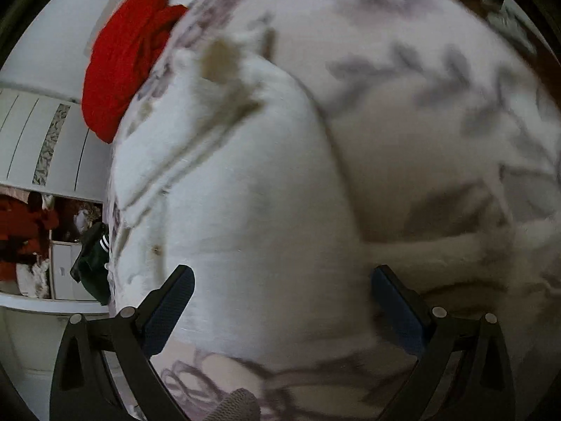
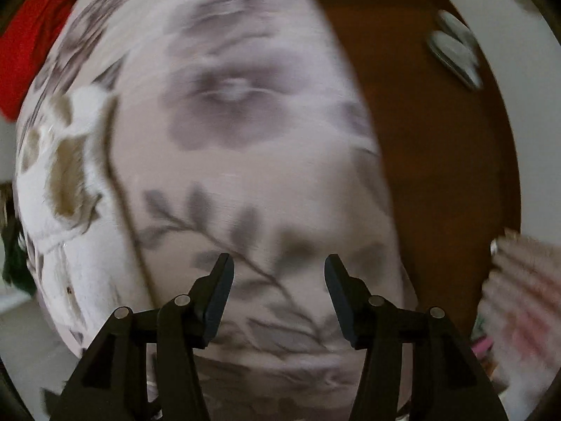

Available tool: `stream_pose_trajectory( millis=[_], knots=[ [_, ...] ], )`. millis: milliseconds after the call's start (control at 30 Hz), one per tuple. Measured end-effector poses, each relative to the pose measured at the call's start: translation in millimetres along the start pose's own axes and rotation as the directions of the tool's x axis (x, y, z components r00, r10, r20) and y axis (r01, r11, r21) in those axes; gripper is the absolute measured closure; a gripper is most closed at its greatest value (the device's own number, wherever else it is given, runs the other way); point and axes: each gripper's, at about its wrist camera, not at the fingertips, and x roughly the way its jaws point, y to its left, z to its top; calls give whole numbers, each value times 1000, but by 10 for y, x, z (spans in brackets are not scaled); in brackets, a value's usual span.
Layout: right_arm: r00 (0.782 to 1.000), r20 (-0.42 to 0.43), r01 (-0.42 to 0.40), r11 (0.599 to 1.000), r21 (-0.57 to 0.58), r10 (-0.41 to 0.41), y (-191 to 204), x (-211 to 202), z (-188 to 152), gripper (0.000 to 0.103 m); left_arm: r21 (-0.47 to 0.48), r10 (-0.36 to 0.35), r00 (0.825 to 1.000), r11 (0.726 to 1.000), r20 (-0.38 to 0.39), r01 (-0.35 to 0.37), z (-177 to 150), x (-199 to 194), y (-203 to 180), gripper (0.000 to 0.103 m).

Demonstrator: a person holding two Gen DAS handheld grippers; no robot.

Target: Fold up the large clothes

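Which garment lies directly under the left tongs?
The fluffy white one, spread on the floral sheet; the red one sits bunched at the far edge.

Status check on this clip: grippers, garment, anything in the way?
Left gripper open over white fleece garment, nothing gripped. Right gripper open, empty, above floral sheet. Red cloth piled at bed edge, clear of garment.

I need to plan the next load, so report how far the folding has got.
Done: the white fluffy garment lies bundled on the floral bedspread. In hand: nothing; the left gripper and right gripper are both open and empty. Left: the red garment is still heaped at the bed's edge.
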Motion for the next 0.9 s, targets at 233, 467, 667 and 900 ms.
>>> stream_pose_trajectory(
  millis=[233,467,667,900],
  knots=[
    [998,-6,-63,997,45,64,-226,44,4,47,-134,3,1000,991,-24,-7,-44,265,253,58],
    [858,-91,-513,852,-104,506,813,425,583,28,-294,-64,996,953,62,80,-148,167,906,88],
    [673,-172,-739,664,-114,719,1814,834,1013,14,-324,-22,997,945,70,43,-155,140,1135,88],
    [760,-198,-634,773,-20,619,2218,1308,1149,43,-393,-80,993,913,81,106,-210,181,1369,88]
  ],
)
